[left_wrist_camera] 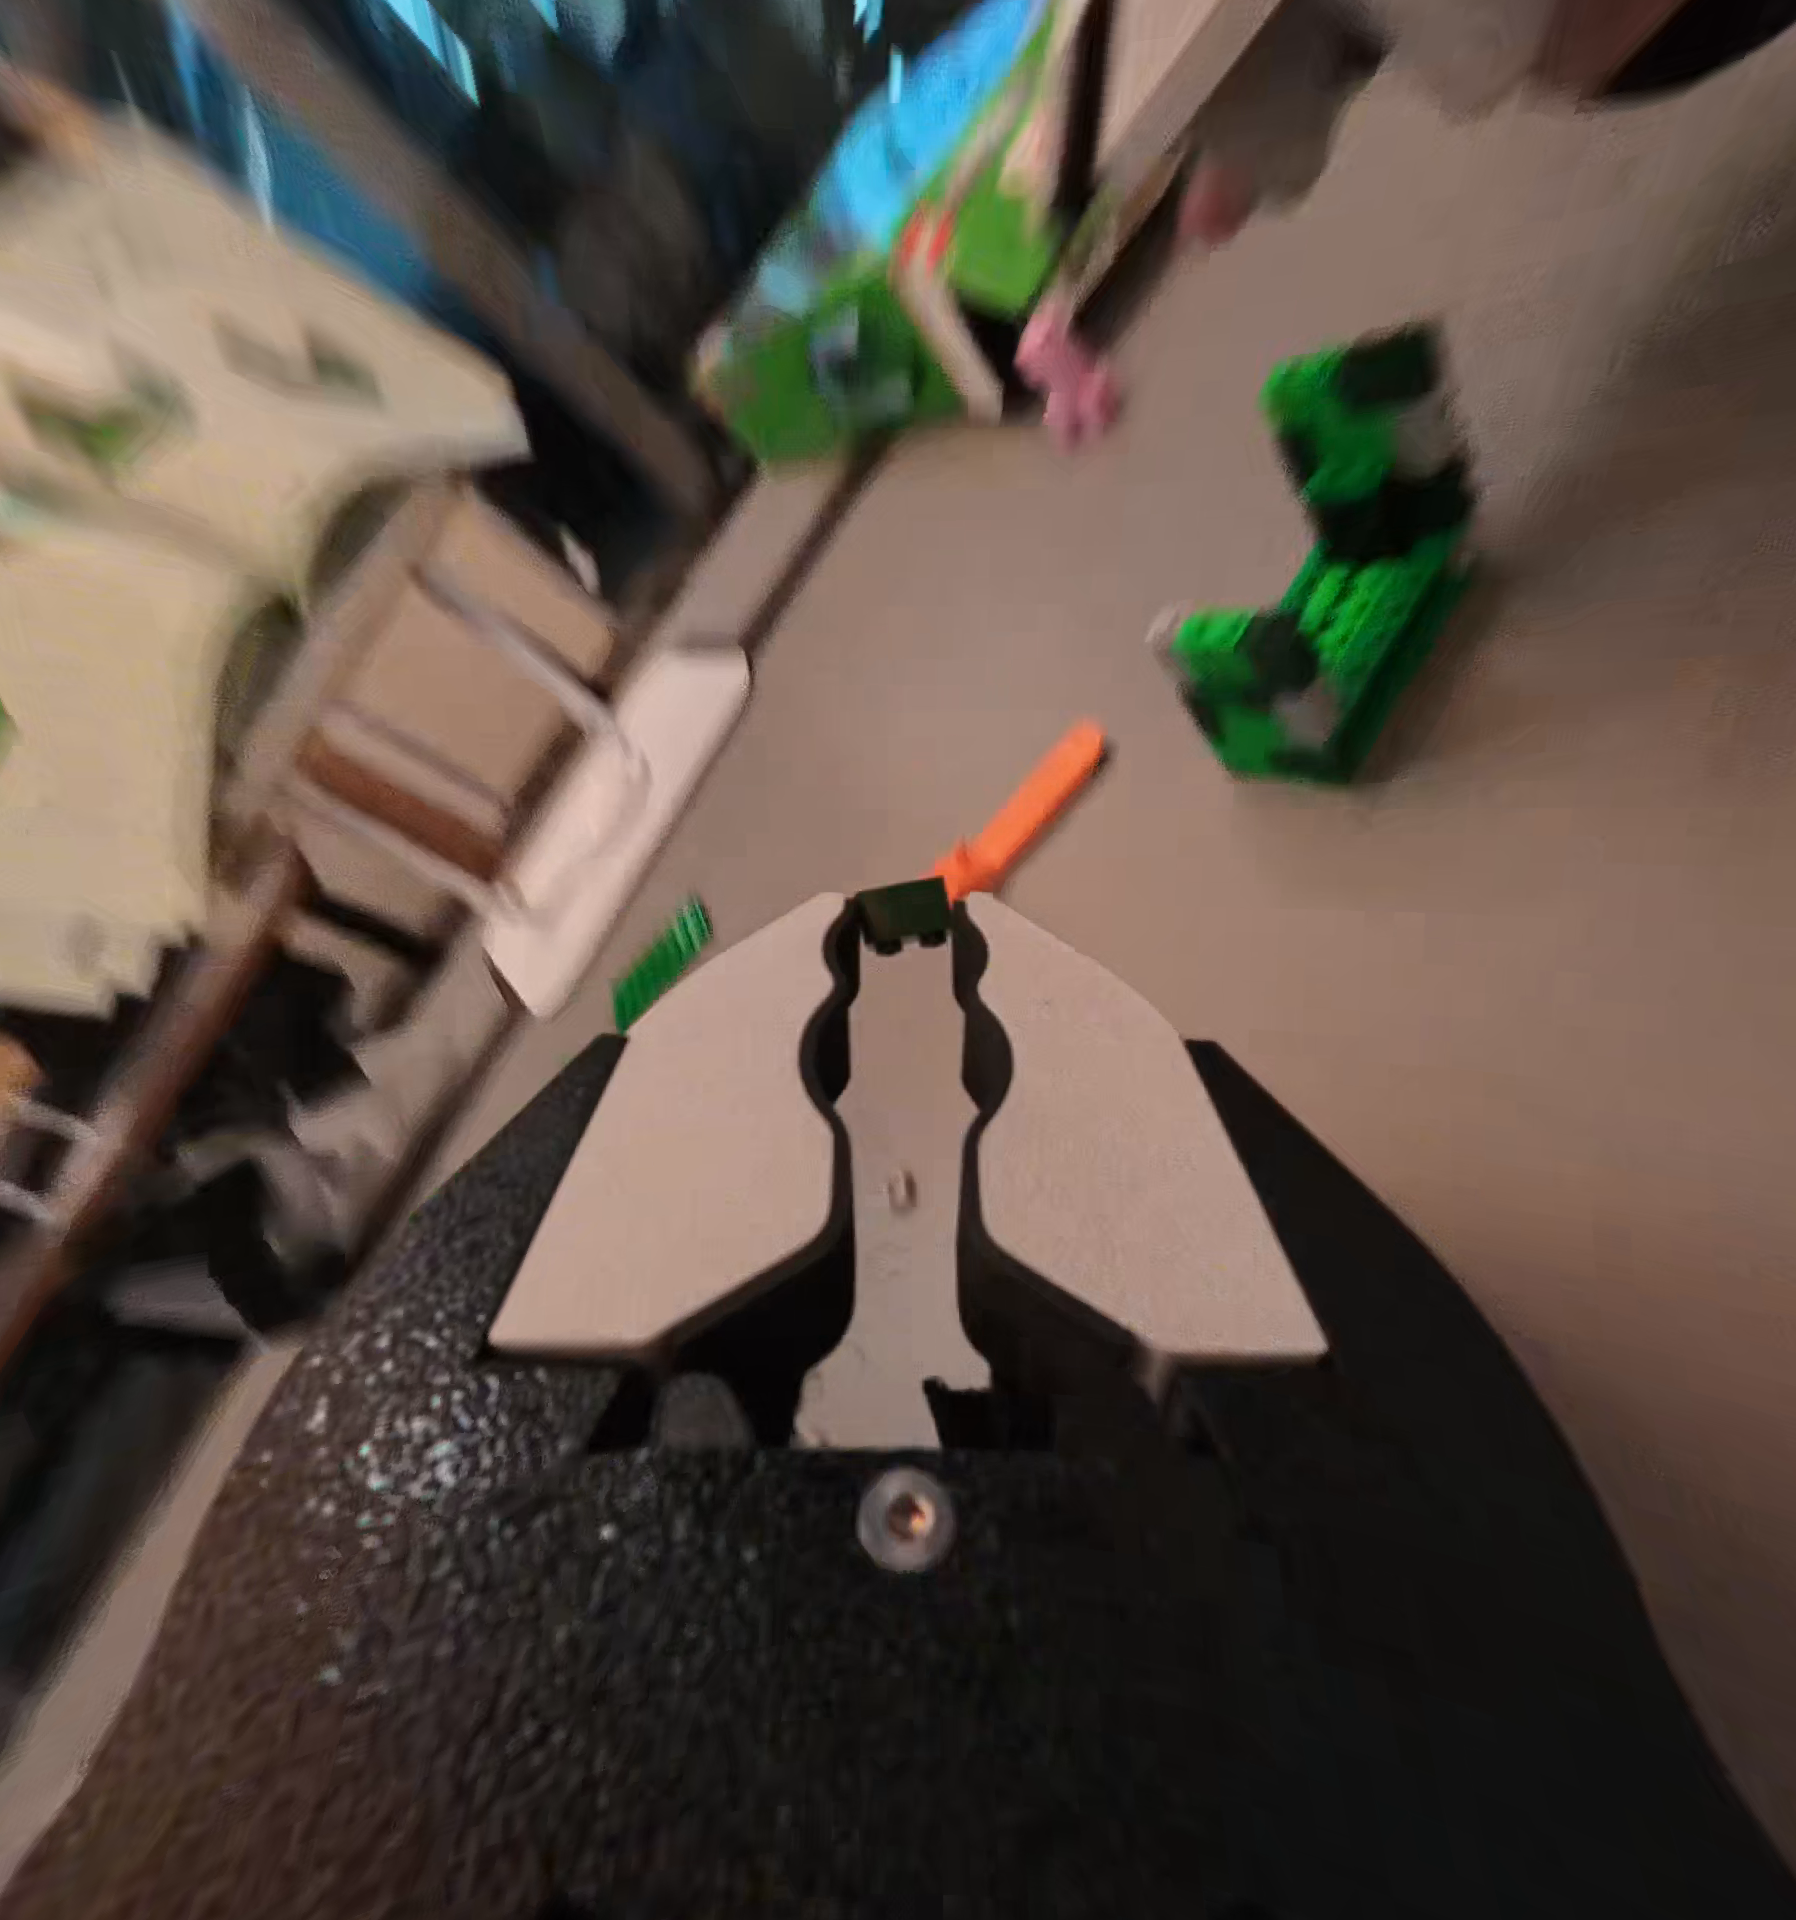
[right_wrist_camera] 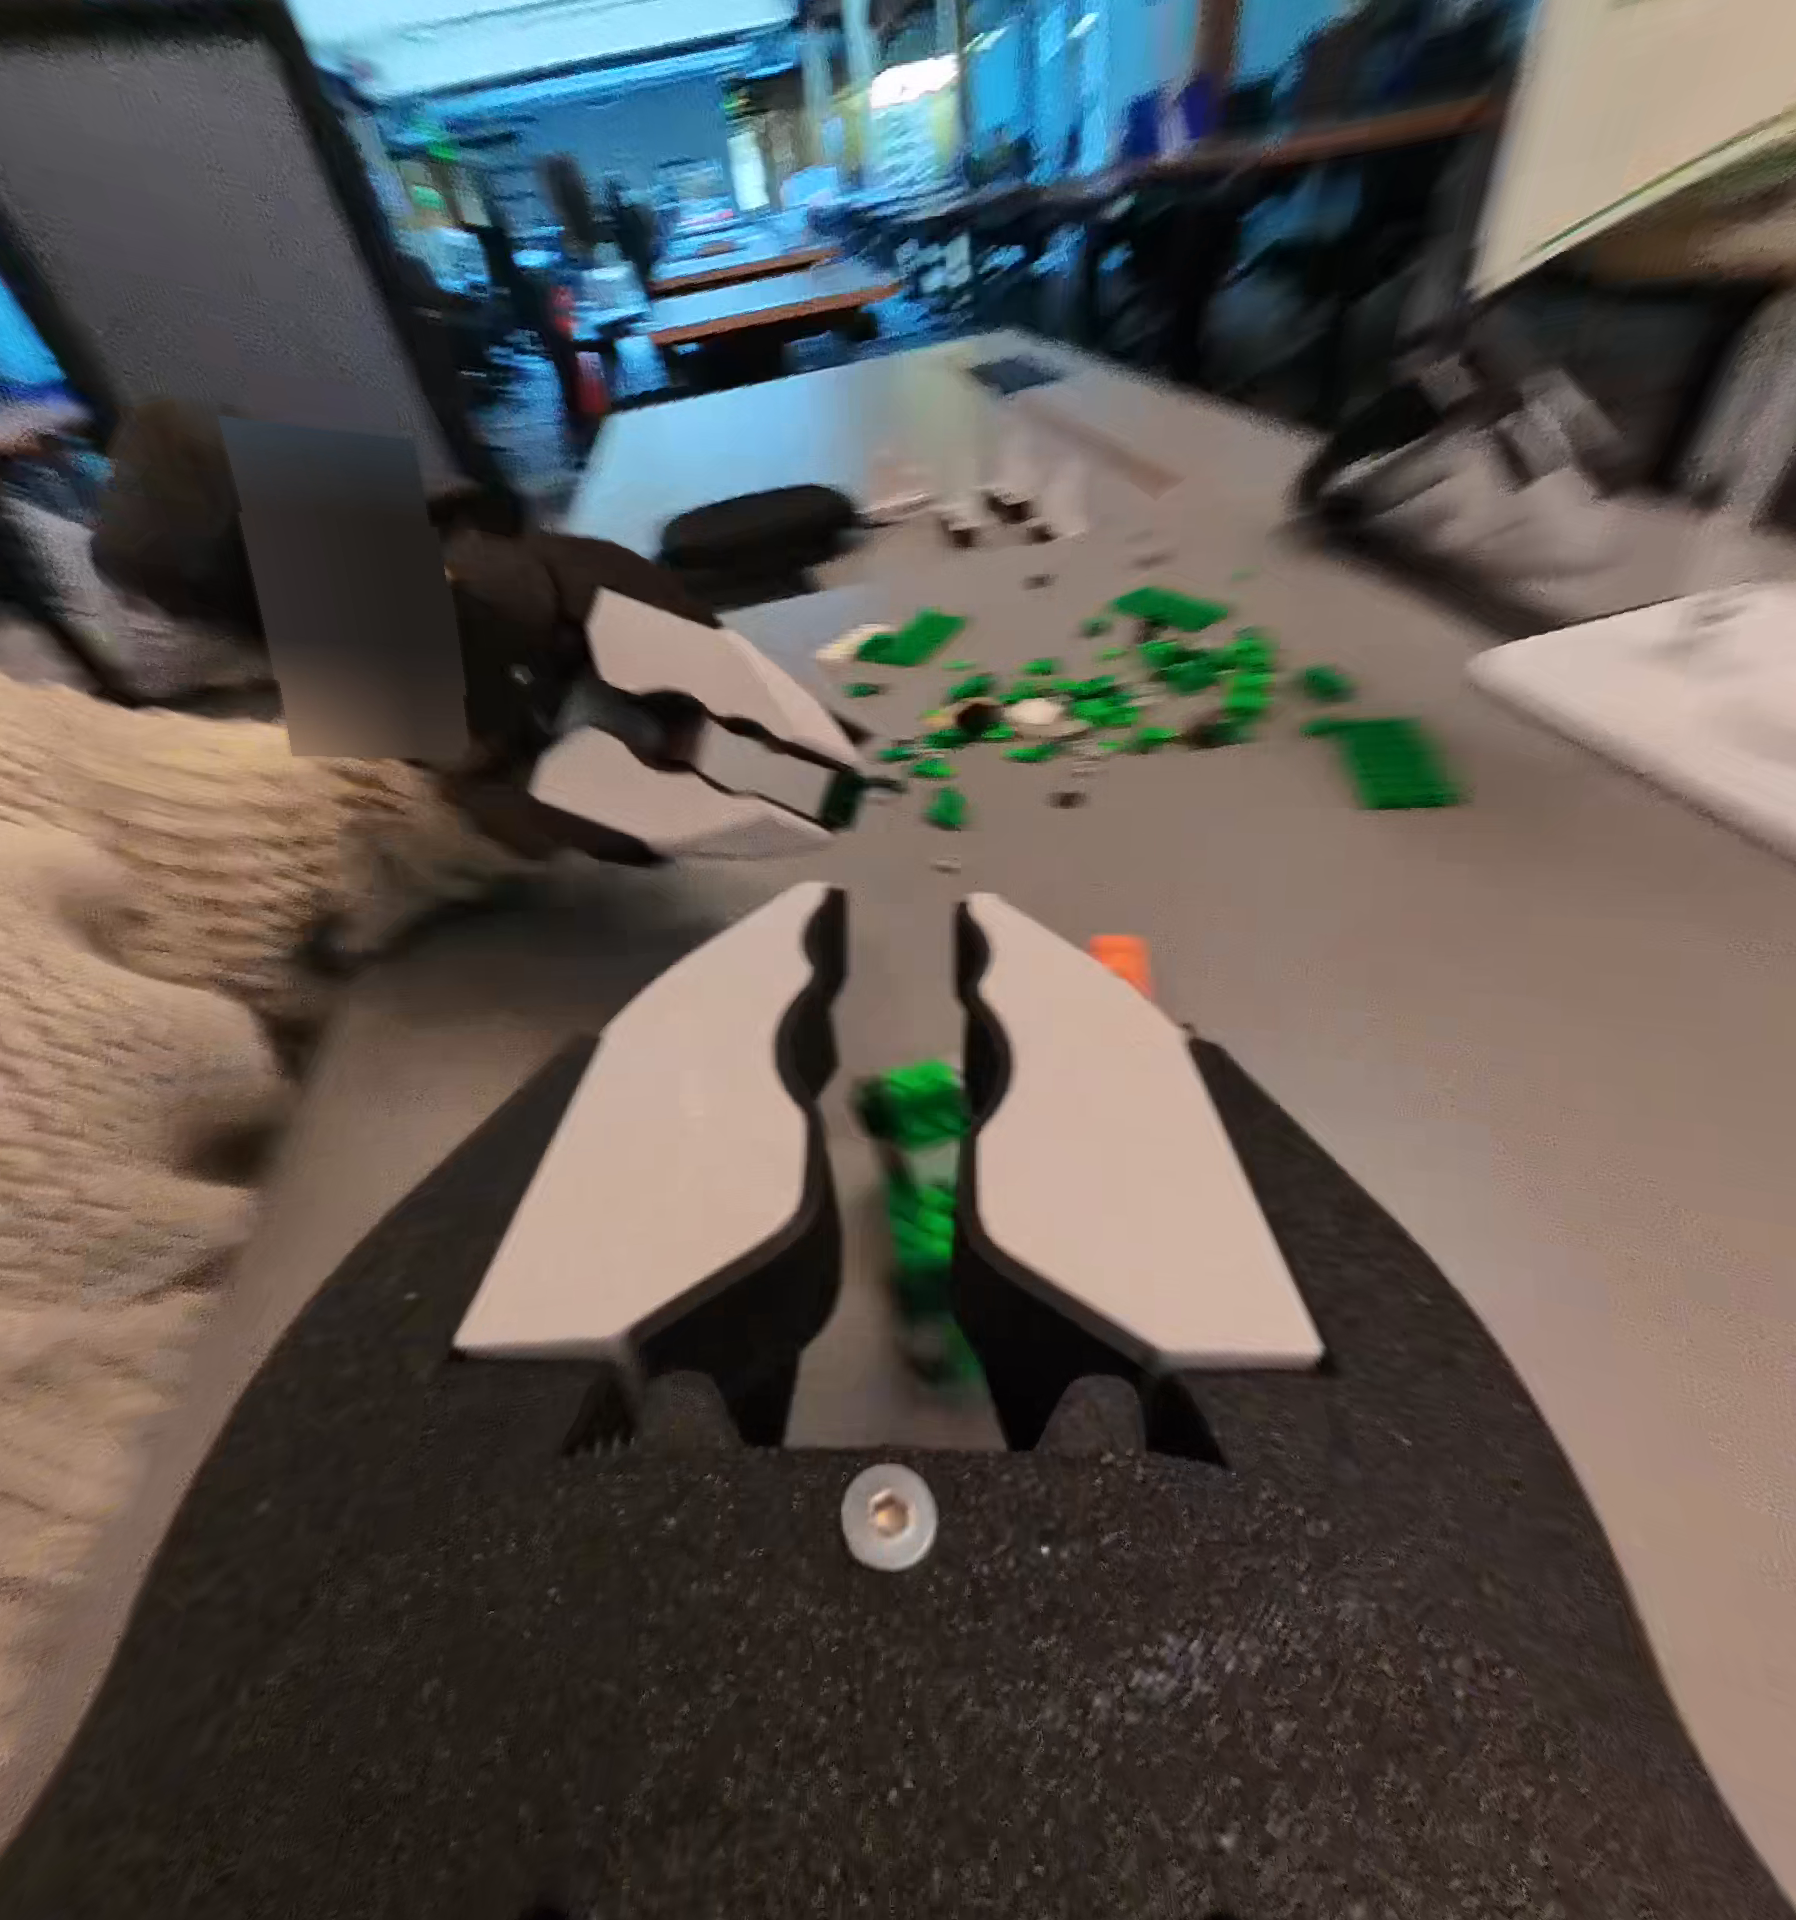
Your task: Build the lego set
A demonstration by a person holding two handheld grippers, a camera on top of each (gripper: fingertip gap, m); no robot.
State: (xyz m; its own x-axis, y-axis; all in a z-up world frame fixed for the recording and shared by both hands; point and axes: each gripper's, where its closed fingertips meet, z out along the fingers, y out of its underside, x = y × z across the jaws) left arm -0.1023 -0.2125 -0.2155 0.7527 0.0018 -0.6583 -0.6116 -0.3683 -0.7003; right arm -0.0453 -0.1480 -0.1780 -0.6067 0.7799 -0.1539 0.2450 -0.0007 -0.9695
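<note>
My left gripper (left_wrist_camera: 902,906) is shut on a small dark green brick (left_wrist_camera: 904,920), held above the grey table. It also shows in the right wrist view (right_wrist_camera: 840,798), at the left with the dark brick (right_wrist_camera: 844,800) at its tips. A green and black Lego build (left_wrist_camera: 1330,592) stands on the table to the right of it. My right gripper (right_wrist_camera: 899,904) is open and empty, and the green build (right_wrist_camera: 920,1174) shows blurred through the gap between its fingers, lower down. A pile of loose green pieces (right_wrist_camera: 1112,696) lies ahead.
An orange brick separator (left_wrist_camera: 1029,810) lies just beyond the left gripper and also shows in the right wrist view (right_wrist_camera: 1122,961). A green plate (right_wrist_camera: 1393,764), a white tray (right_wrist_camera: 1683,717), a black case (right_wrist_camera: 759,530) and a Lego box (left_wrist_camera: 873,312) stand around. A cream sleeve (right_wrist_camera: 94,935) fills the left.
</note>
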